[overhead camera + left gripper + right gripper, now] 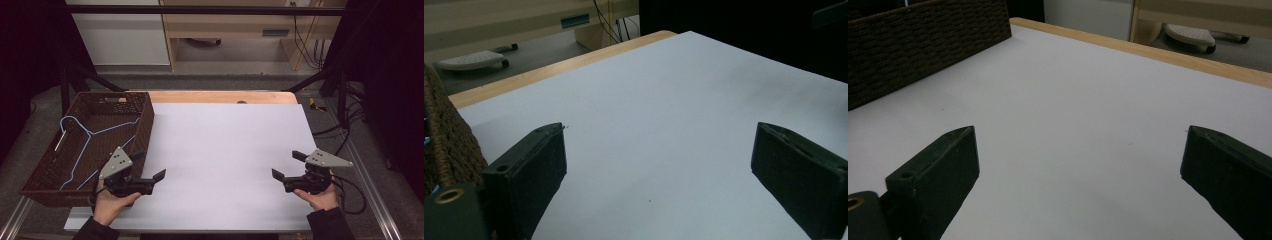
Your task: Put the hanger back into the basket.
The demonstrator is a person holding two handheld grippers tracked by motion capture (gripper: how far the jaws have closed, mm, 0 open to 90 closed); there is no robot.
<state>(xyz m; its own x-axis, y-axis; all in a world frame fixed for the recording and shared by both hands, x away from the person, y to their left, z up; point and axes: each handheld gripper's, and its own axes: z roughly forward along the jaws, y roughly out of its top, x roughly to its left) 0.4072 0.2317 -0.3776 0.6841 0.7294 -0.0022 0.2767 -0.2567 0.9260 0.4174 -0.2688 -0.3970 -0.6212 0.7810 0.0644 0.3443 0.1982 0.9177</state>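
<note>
A brown wicker basket (144,127) stands at the table's left side, and a blue wire hanger (88,134) lies inside it. My left gripper (149,165) is low over the white sheet, just right of the basket's near corner, with its jaws wide apart and nothing between them. In the left gripper view, the left gripper (659,155) frames bare white surface, with the basket (449,145) at the left edge. My right gripper (288,165) rests at the near right, also open and empty. The right gripper view has the right gripper (1080,160) pointing across the sheet toward the basket (923,45).
A white sheet (225,145) covers most of the wooden table (220,96), whose bare far edge shows. Black frame posts (65,85) stand at the back corners. Cables (350,195) trail off the right side. A pale cabinet (225,25) stands beyond the table.
</note>
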